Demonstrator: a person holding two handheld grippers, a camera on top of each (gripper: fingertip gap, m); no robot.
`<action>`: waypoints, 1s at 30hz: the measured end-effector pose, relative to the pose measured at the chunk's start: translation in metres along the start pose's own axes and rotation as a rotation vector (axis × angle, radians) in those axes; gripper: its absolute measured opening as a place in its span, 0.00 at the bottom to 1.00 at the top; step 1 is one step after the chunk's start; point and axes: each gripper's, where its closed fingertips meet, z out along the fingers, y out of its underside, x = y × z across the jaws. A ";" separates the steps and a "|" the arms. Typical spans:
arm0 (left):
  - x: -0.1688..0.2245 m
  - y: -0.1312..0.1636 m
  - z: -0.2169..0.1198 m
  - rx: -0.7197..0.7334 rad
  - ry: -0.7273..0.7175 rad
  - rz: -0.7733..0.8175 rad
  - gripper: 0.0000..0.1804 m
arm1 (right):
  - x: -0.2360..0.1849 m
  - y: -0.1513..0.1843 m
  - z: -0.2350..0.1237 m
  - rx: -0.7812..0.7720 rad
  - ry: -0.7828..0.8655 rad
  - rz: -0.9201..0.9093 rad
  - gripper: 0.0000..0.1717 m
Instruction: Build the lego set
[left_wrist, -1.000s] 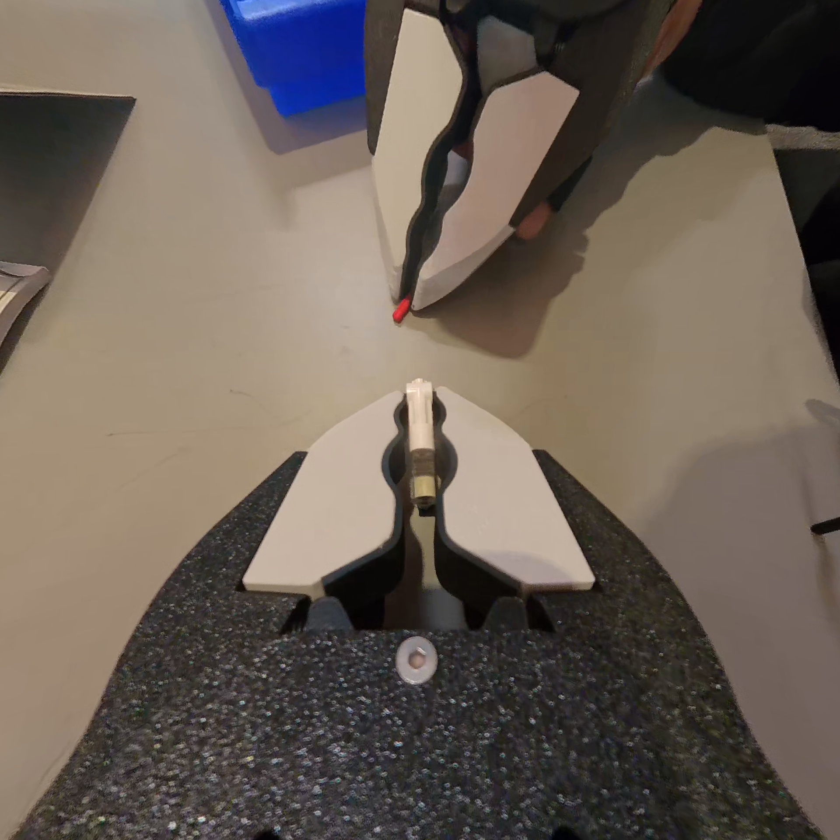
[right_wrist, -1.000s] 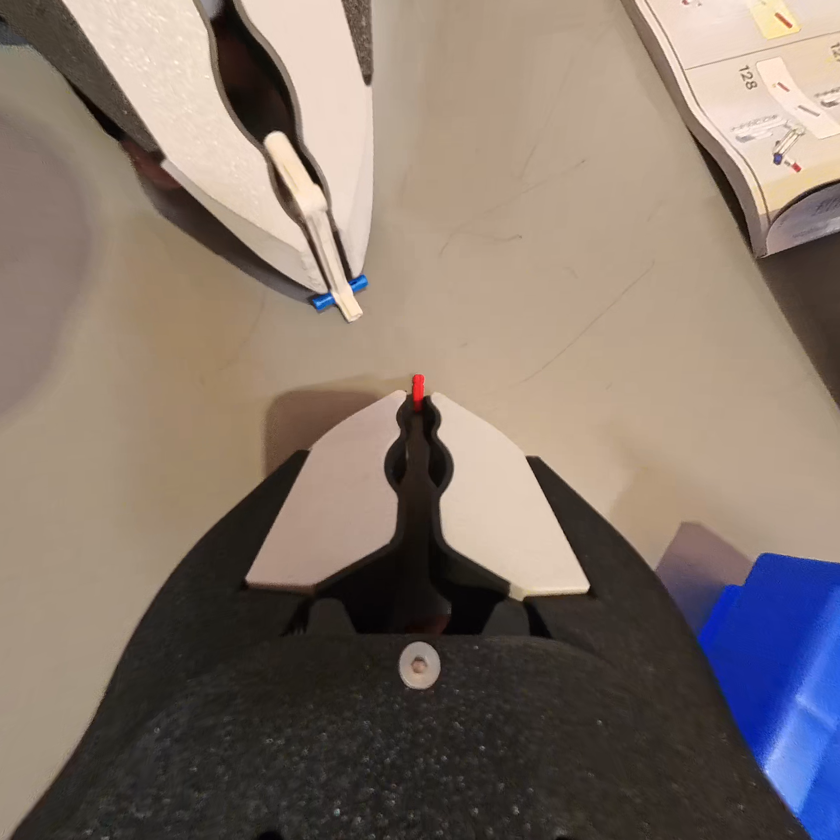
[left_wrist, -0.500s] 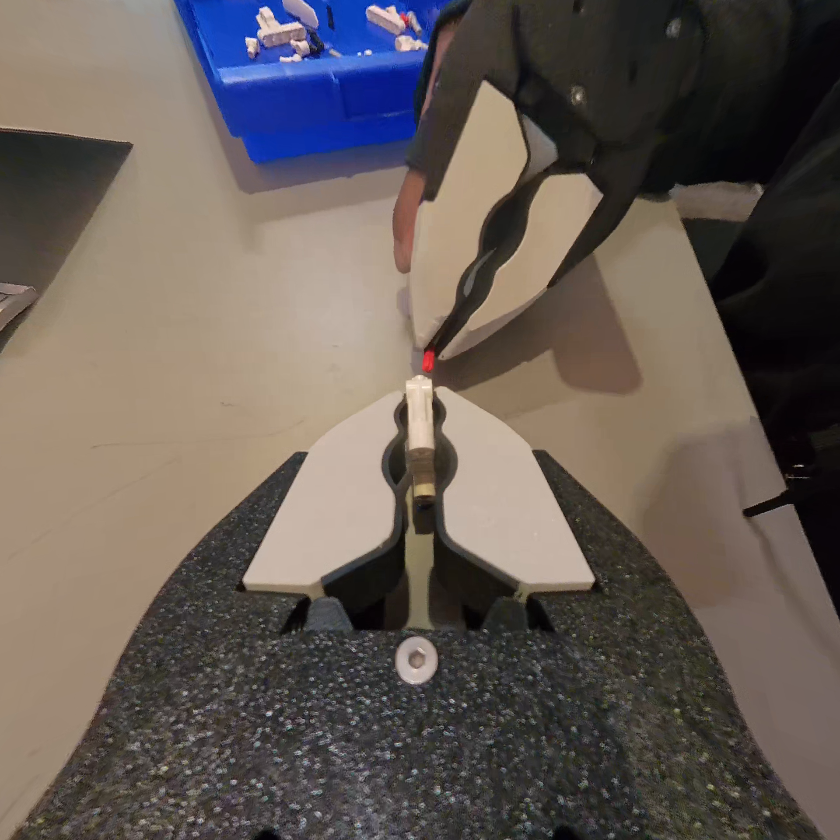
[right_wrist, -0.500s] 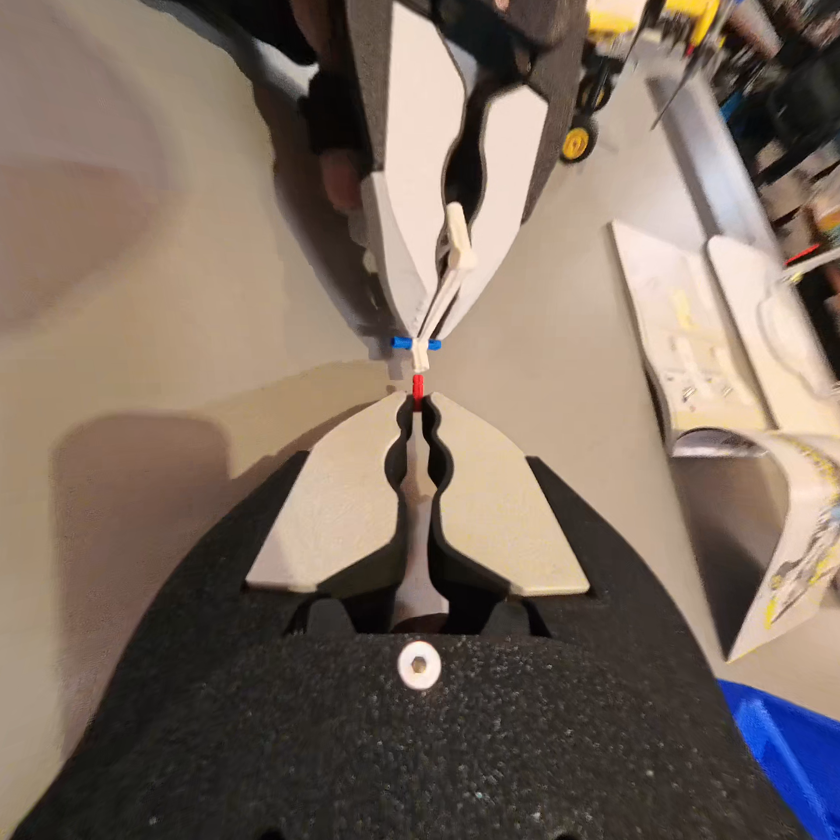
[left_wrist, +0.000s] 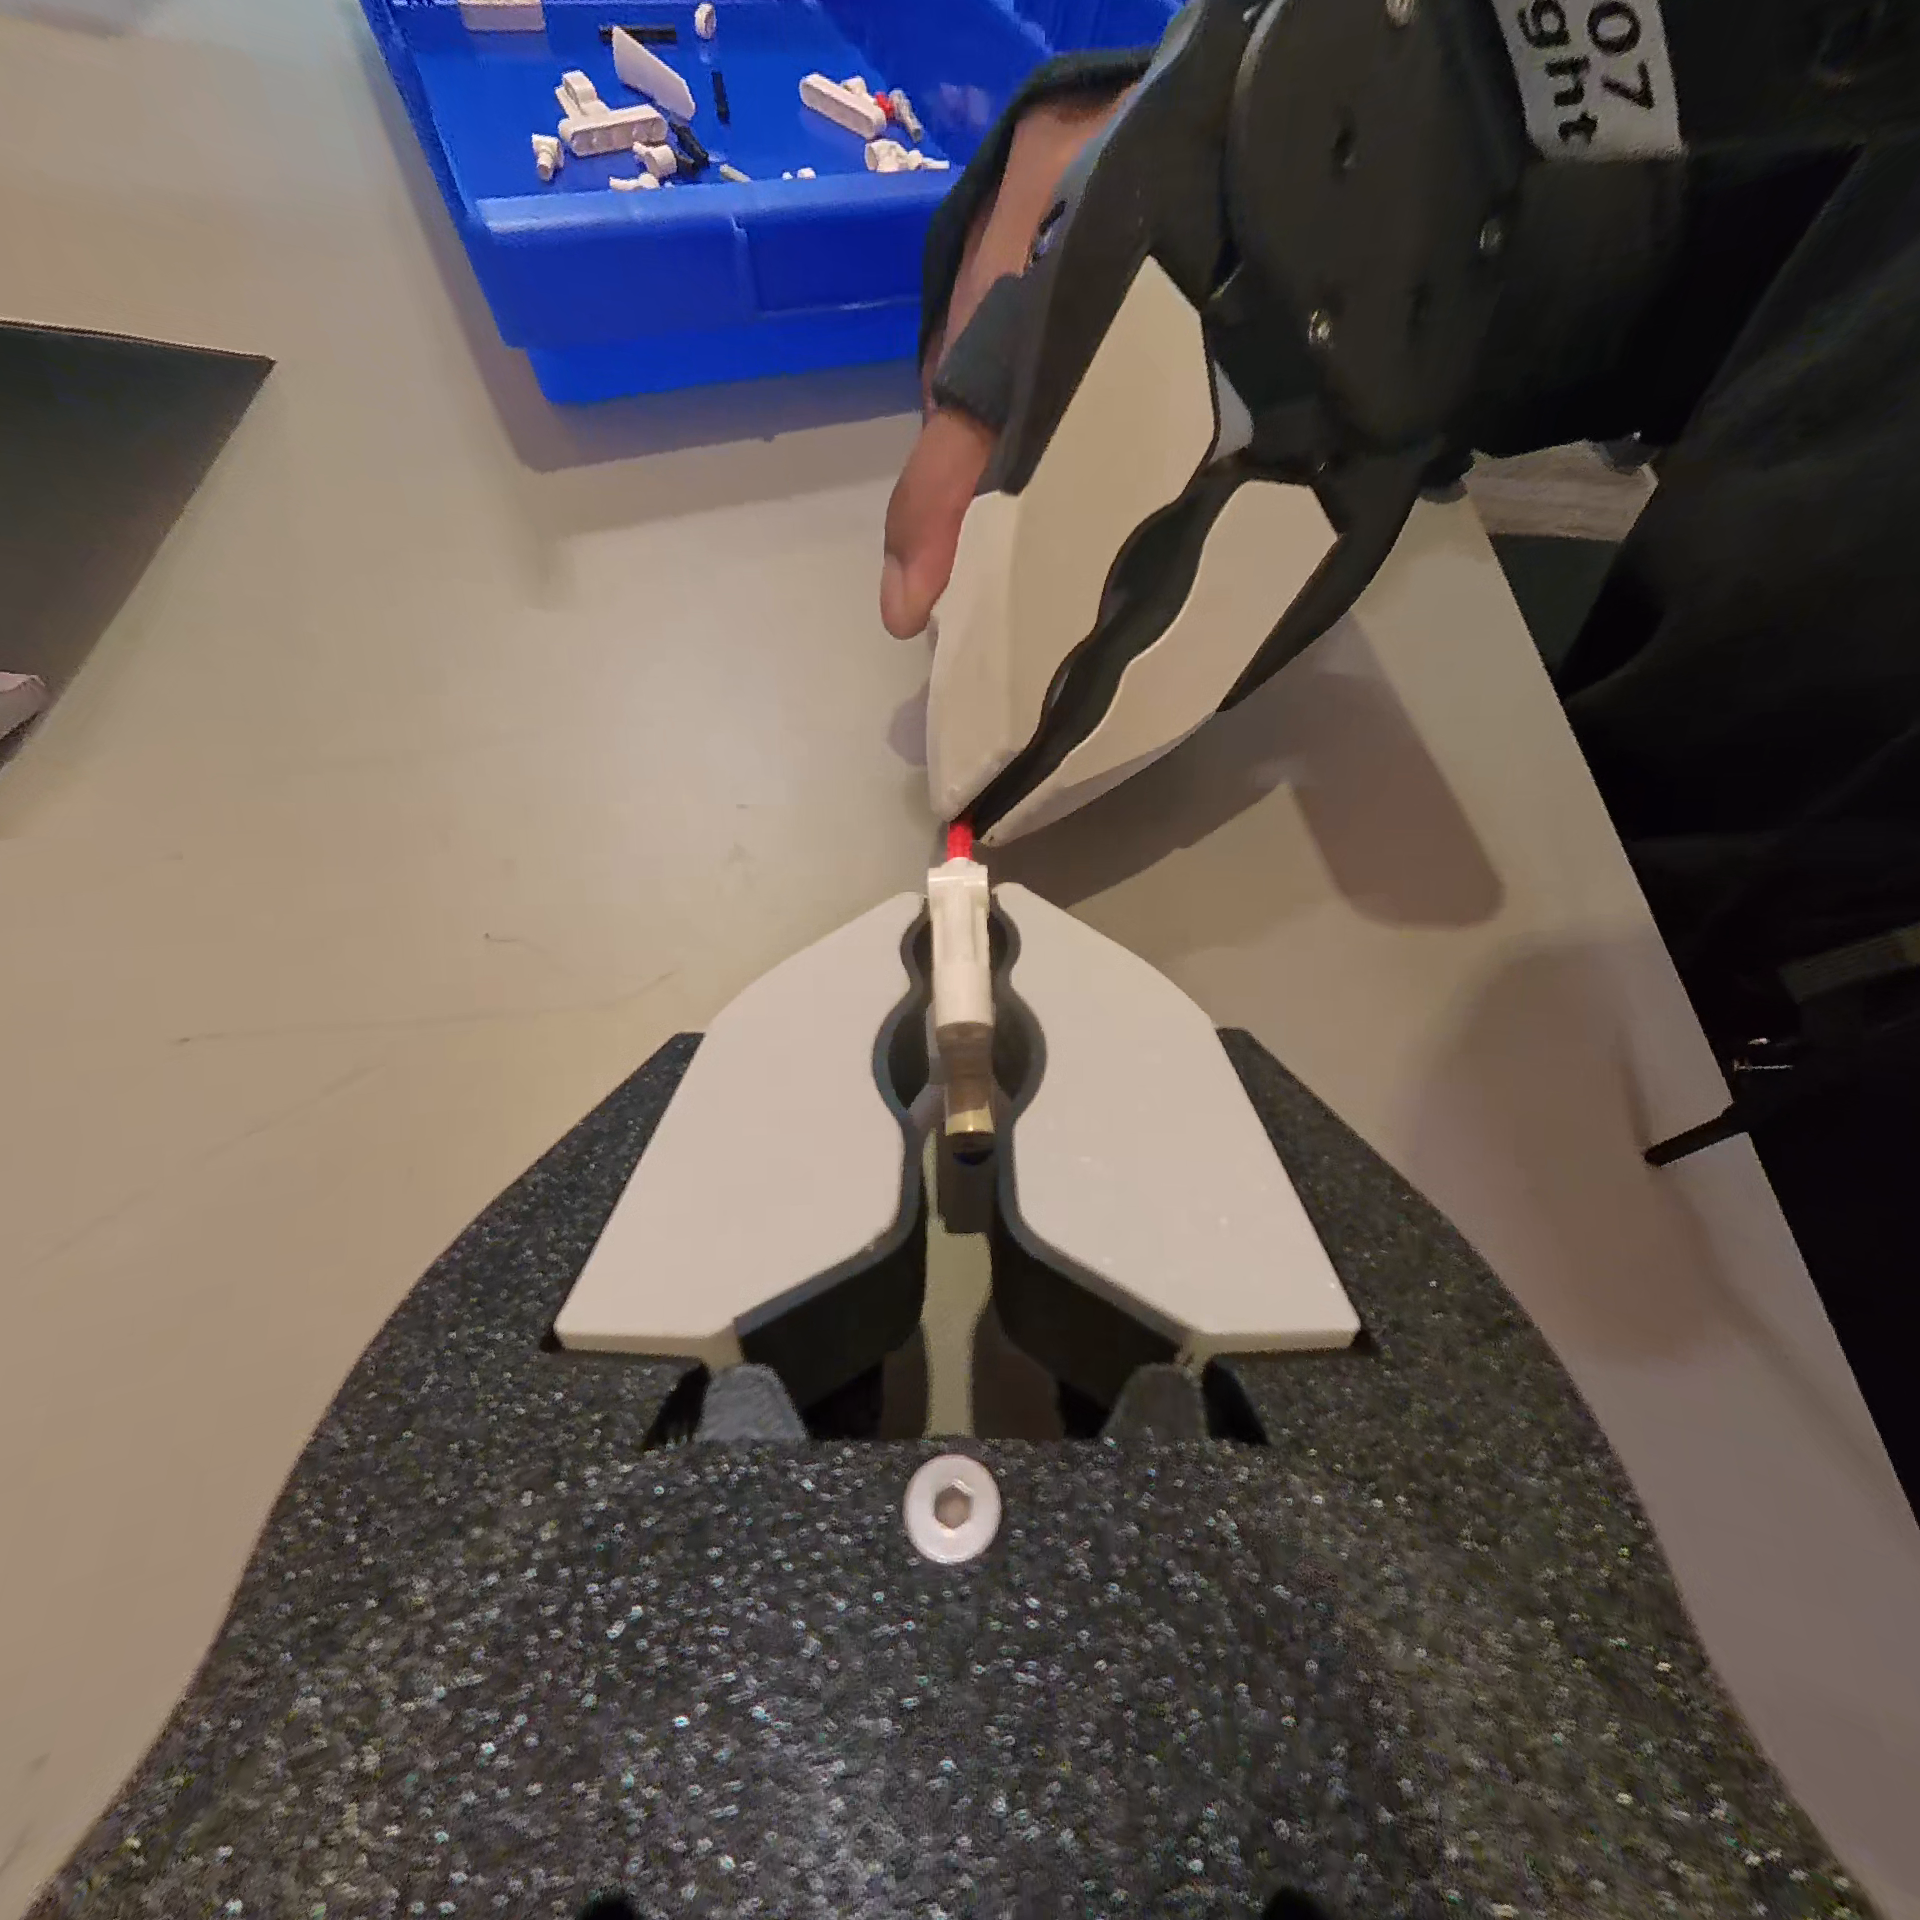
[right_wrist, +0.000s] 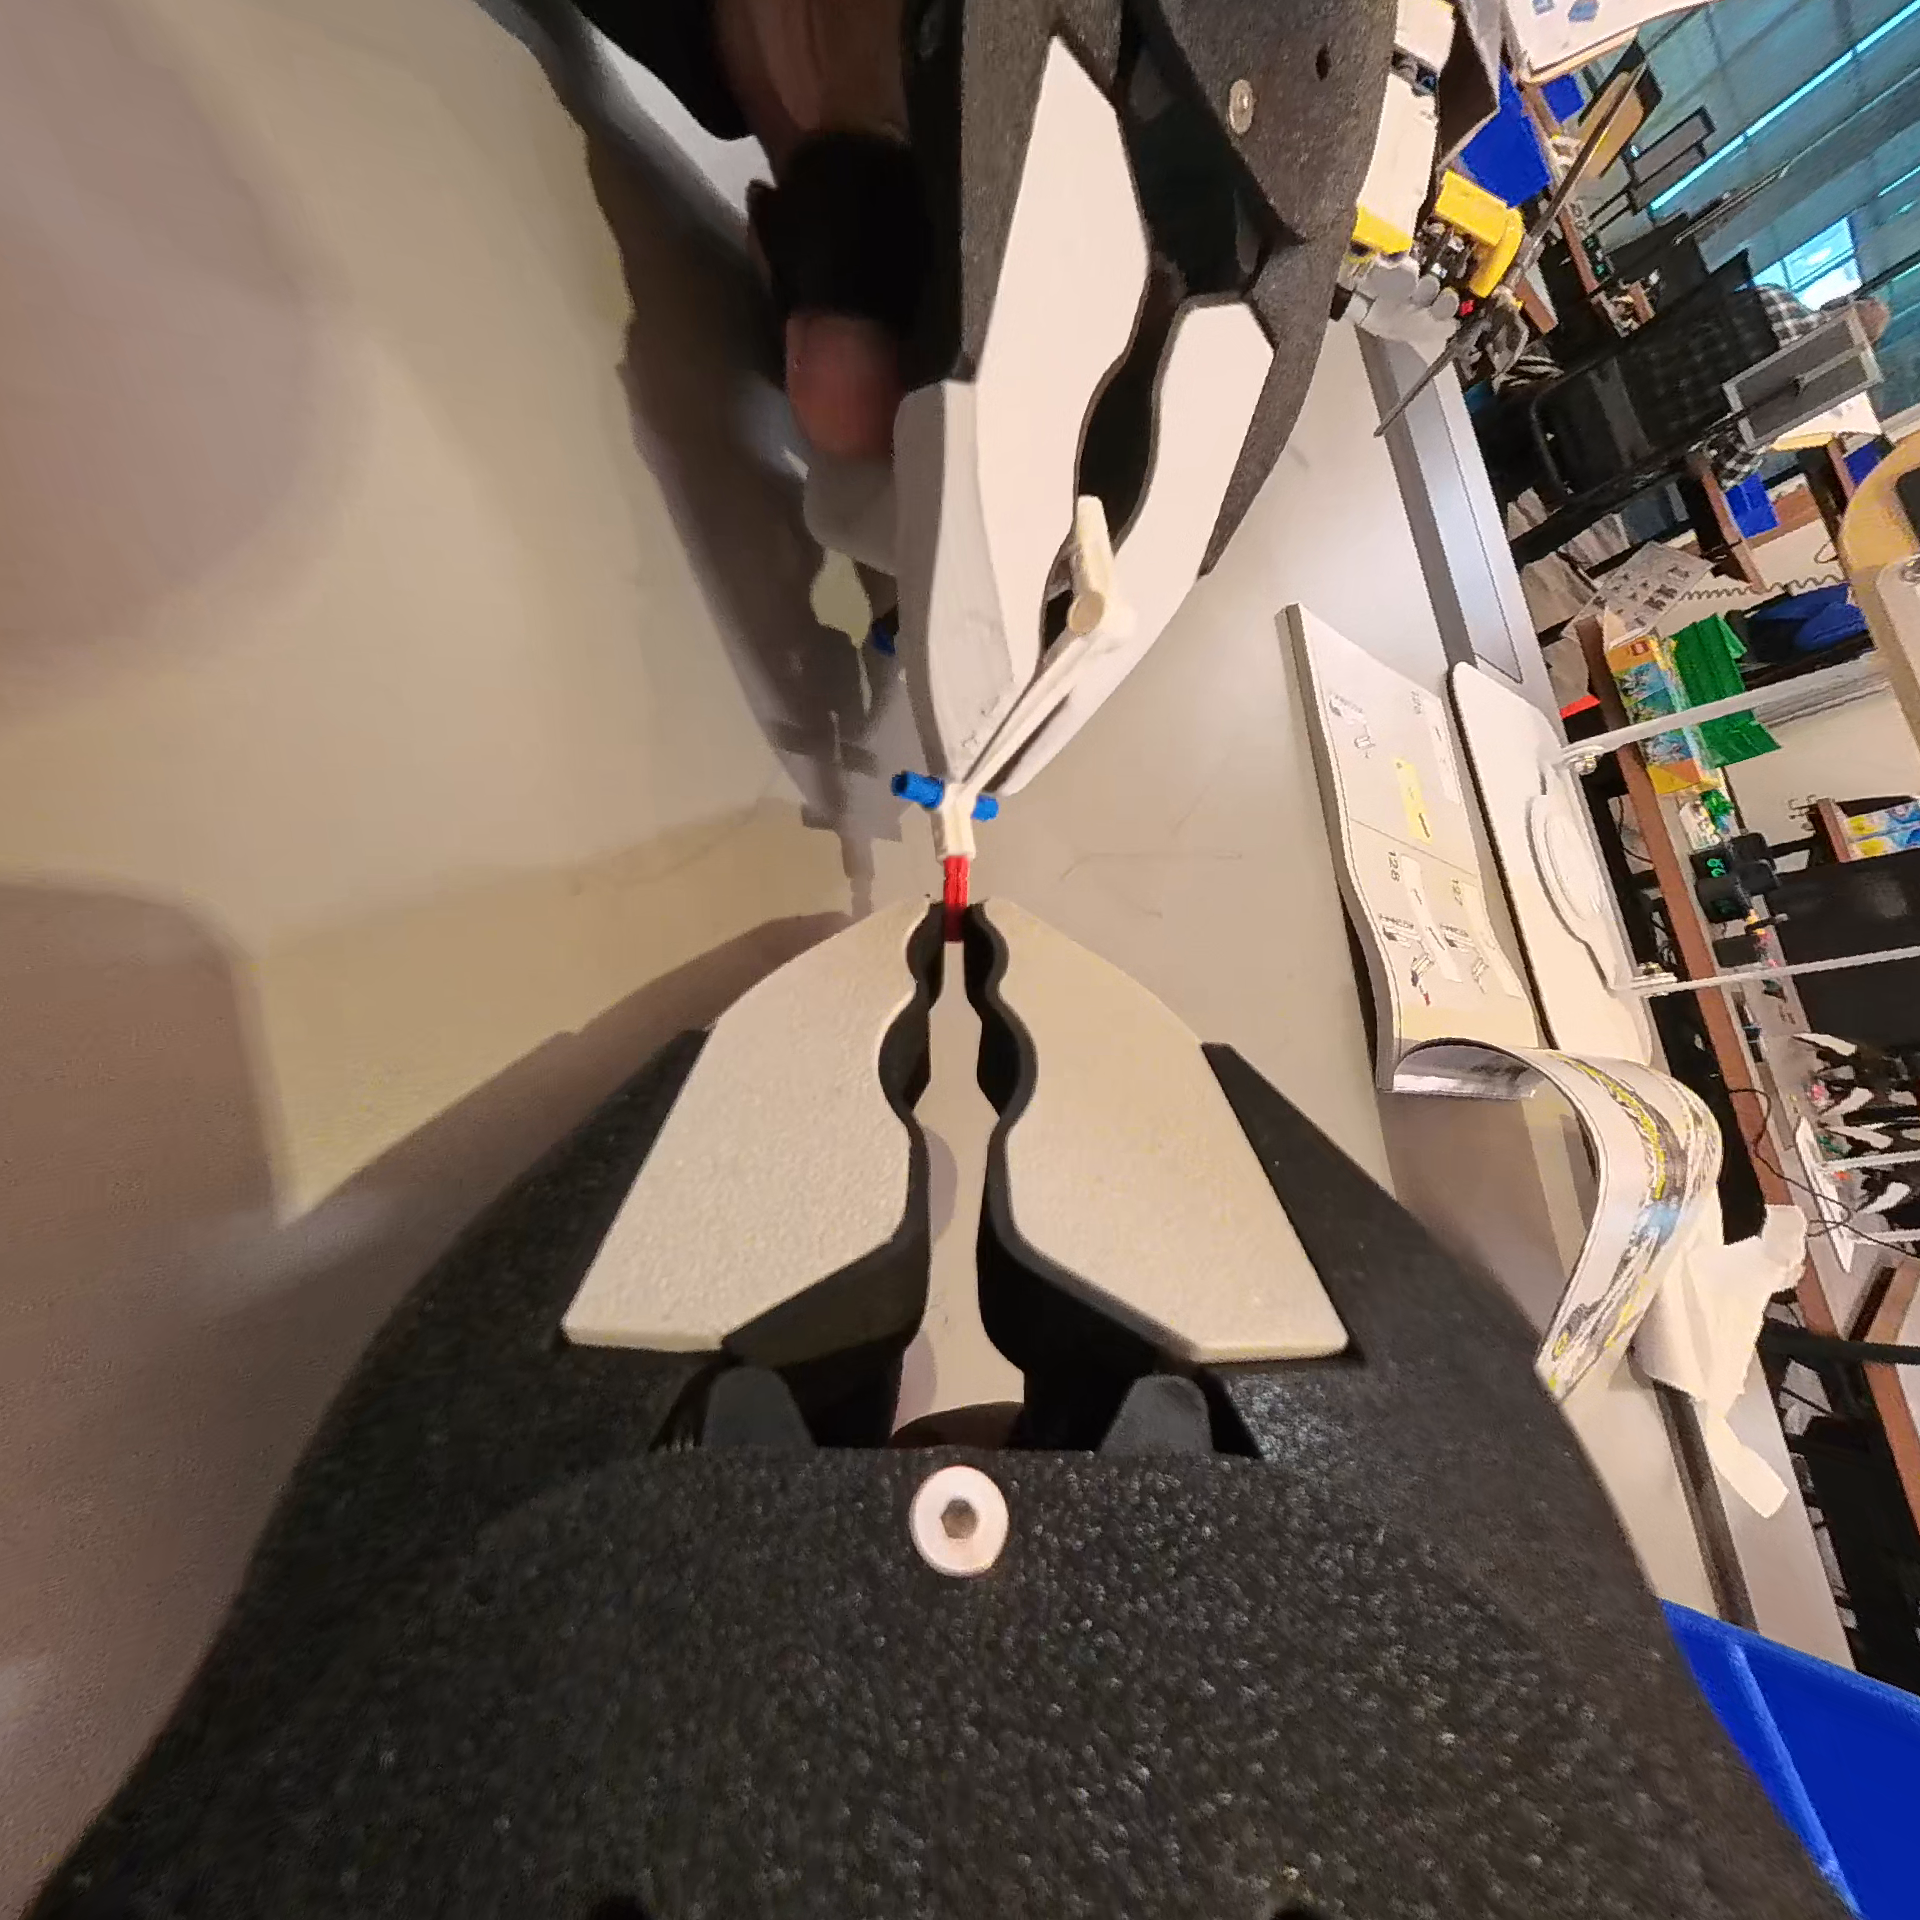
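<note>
My left gripper (left_wrist: 958, 902) is shut on a long white building-toy piece (left_wrist: 960, 961) with a tan pin at its rear end. In the right wrist view the same piece (right_wrist: 1039, 696) sticks out of the left gripper (right_wrist: 971, 795), with a blue pin (right_wrist: 914, 787) crosswise through its tip. My right gripper (right_wrist: 954, 914) is shut on a small red pin (right_wrist: 954, 883). The red pin's free end meets the tip of the white piece. In the left wrist view the right gripper (left_wrist: 971, 821) comes in from the upper right with the red pin (left_wrist: 960, 840) against the white piece's end.
A blue bin (left_wrist: 665, 177) with several small white parts stands at the back of the grey table (left_wrist: 416, 790); its corner also shows in the right wrist view (right_wrist: 1808, 1704). An open instruction booklet (right_wrist: 1403, 831) lies to the right. A person's hand (left_wrist: 935, 509) holds the right gripper. The grippers are tip to tip, or close to it.
The two grippers have come together and lifted off the table; the red pin now touches the white piece's tip. Both grasps have stayed as they were.
</note>
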 end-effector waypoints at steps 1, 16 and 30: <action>0.000 0.001 0.001 -0.006 -0.004 0.007 0.04 | 0.000 0.000 0.000 -0.003 -0.004 0.001 0.02; 0.005 0.006 0.006 -0.062 -0.030 0.093 0.04 | -0.011 0.002 0.001 -0.019 -0.066 -0.010 0.01; 0.002 -0.012 -0.003 0.089 -0.019 0.009 0.04 | 0.003 -0.008 -0.004 0.071 -0.077 0.210 0.01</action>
